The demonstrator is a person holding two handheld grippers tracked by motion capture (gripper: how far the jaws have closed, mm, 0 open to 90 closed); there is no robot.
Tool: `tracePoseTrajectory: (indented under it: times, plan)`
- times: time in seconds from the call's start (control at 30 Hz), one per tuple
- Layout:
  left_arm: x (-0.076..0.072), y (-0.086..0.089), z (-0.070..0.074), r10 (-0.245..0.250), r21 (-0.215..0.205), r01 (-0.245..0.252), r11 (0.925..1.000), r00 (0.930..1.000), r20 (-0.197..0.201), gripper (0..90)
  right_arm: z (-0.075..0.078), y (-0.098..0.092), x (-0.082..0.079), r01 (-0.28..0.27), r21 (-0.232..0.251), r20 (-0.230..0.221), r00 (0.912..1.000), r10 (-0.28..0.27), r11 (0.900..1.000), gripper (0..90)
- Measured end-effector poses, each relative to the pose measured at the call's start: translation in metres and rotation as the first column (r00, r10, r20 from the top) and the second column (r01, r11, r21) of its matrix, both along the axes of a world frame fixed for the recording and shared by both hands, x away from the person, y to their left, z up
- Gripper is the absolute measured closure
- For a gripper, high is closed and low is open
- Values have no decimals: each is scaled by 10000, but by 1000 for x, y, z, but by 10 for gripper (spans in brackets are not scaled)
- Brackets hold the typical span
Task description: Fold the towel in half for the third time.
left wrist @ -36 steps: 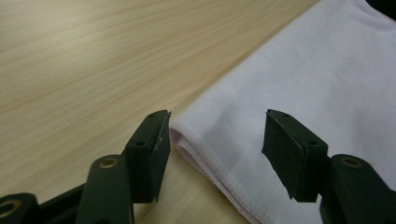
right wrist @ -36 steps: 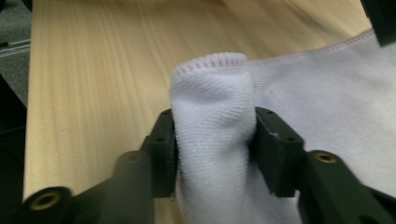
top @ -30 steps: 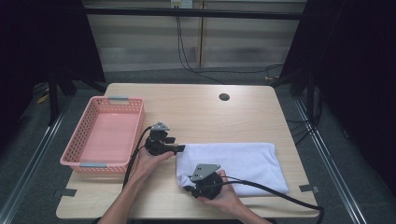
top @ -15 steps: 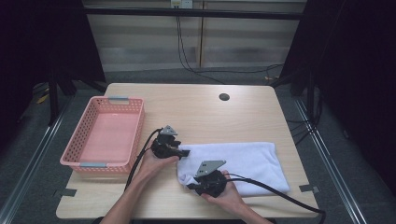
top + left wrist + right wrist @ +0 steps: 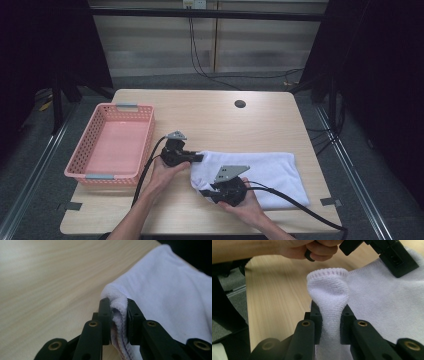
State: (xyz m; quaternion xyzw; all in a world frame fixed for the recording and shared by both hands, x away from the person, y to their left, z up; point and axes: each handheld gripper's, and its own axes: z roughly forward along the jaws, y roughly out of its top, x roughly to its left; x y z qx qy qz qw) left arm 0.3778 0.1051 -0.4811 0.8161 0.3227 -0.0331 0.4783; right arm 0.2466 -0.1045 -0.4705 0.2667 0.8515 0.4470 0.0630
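Observation:
A white towel lies folded on the wooden table, right of the middle. My left gripper is shut on the towel's far left corner, and its own view shows the towel pinched as a fold between the jaws of the left gripper. At the near left corner my right gripper is shut on the cloth. In its own view the right gripper holds a tuft of towel that sticks up between the jaws, with the left gripper and the hand holding it beyond.
A pink plastic basket stands empty at the table's left side. A round cable hole sits near the far edge. Black cables trail from both grippers off the near edge. Bare wood lies beyond the towel.
The left gripper has moved right to the towel's far left corner and shut on it. The right gripper stays at the near left corner, and that end of the towel has bunched up.

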Motion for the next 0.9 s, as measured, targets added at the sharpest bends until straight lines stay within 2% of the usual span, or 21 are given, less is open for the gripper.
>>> tracePoseTrajectory:
  times: [0.03, 0.13, 0.2, 0.37, 0.5, 0.63, 0.7, 0.77, 0.83, 0.9]
  plan:
    - [1, 1, 3, 85, -225, -85, 9997, 10000, -24, 777, 3, 0, 0, 29, 116, 67, 10000, -30, 9999, 787]
    - [3, 1, 12, 50, -192, -49, 9998, 10000, 56, 777, 8, 4, 1, 89, 153, 217, 9997, -92, 9998, 786]
    - [3, 4, 16, 157, -351, -155, 9993, 9999, 53, 778, 10, 9, 1, 92, 237, 266, 9996, -99, 9997, 786]
    - [4, 17, 28, 372, -258, -368, 9990, 9992, 142, 779, 19, 20, 4, -25, 550, 354, 9994, 5, 9985, 787]
    - [5, 26, 40, 523, -141, -519, 9986, 9982, 279, 780, 29, 24, 9, -89, 1095, 290, 9996, 57, 9939, 787]
    - [6, 30, 54, 579, 5, -580, 9983, 9971, 490, 780, 38, 27, 14, -195, 1347, 285, 9995, 158, 9907, 787]
    - [7, 31, 61, 611, -108, -606, 9981, 9965, 562, 780, 44, 28, 16, -225, 1525, 283, 9994, 184, 9880, 787]
    - [8, 33, 71, 671, -35, -670, 9977, 9959, 609, 780, 50, 31, 18, -279, 1536, 397, 9990, 220, 9877, 787]
    - [8, 35, 83, 753, -173, -742, 9971, 9943, 760, 780, 59, 33, 21, -346, 1862, 393, 9988, 277, 9819, 789]
    - [8, 38, 93, 784, -72, -781, 9969, 9934, 838, 780, 67, 36, 22, -398, 1936, 526, 9982, 301, 9803, 789]
